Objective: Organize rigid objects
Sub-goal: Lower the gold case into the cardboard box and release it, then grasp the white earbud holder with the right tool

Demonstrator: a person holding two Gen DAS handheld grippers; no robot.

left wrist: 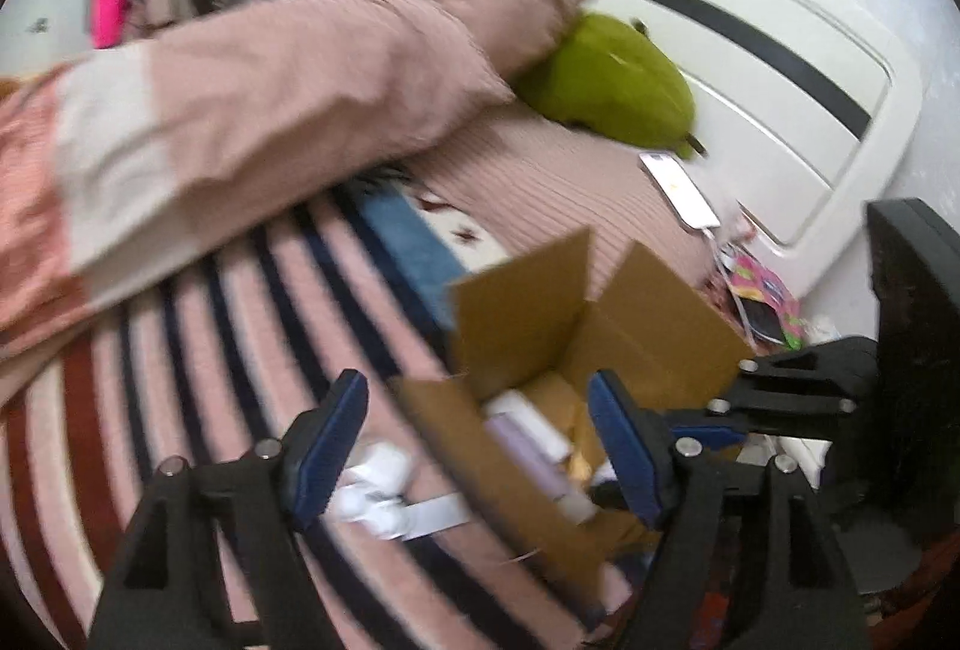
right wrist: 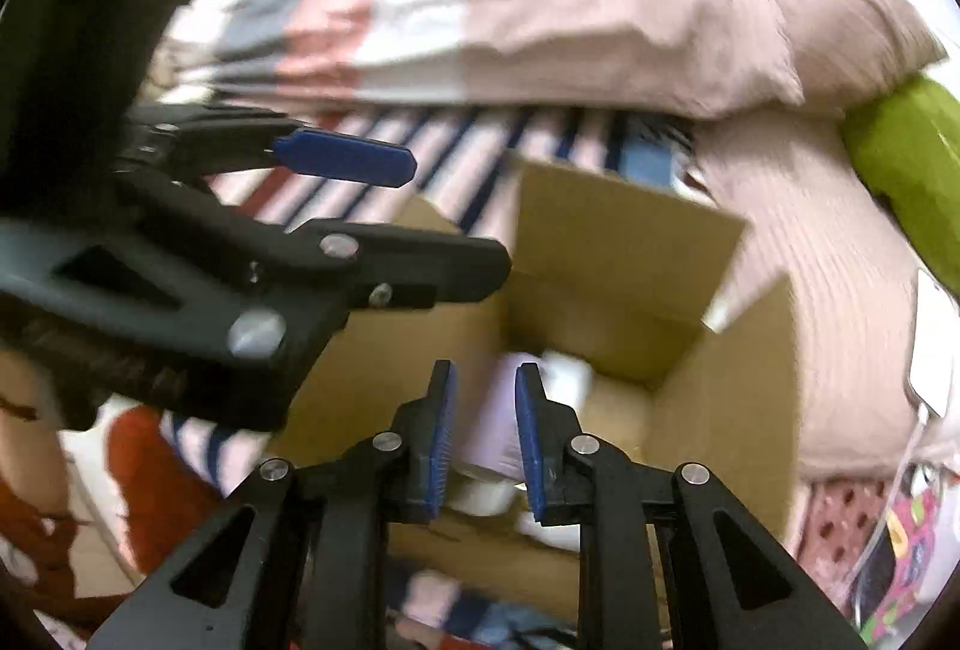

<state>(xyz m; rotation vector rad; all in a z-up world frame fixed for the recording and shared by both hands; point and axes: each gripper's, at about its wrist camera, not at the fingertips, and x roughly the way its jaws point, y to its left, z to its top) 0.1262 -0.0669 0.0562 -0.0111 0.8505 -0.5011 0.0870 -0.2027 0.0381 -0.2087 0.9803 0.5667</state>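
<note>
An open cardboard box (left wrist: 540, 314) (right wrist: 606, 254) sits on the striped bedspread. Inside lie a lilac cylinder (left wrist: 534, 455) (right wrist: 495, 419) and white containers (left wrist: 534, 419) (right wrist: 567, 377). My left gripper (left wrist: 480, 446) is wide open and empty, straddling the box's near-left wall. It also shows in the right wrist view (right wrist: 420, 206) at the box's left edge. My right gripper (right wrist: 480, 434) hovers over the box's near side with its jaws a narrow gap apart and nothing between them. It shows in the left wrist view (left wrist: 744, 404) at the box's right. A white crumpled object (left wrist: 375, 491) lies left of the box.
A folded pink and white duvet (left wrist: 240, 122) and pillow (left wrist: 516, 14) lie behind the box. A green plush (left wrist: 606, 80) and a white phone (left wrist: 678, 188) rest by the white headboard (left wrist: 750, 50). A colourful pouch (left wrist: 768, 302) lies at the right. Cluttered shelves stand beyond the bed.
</note>
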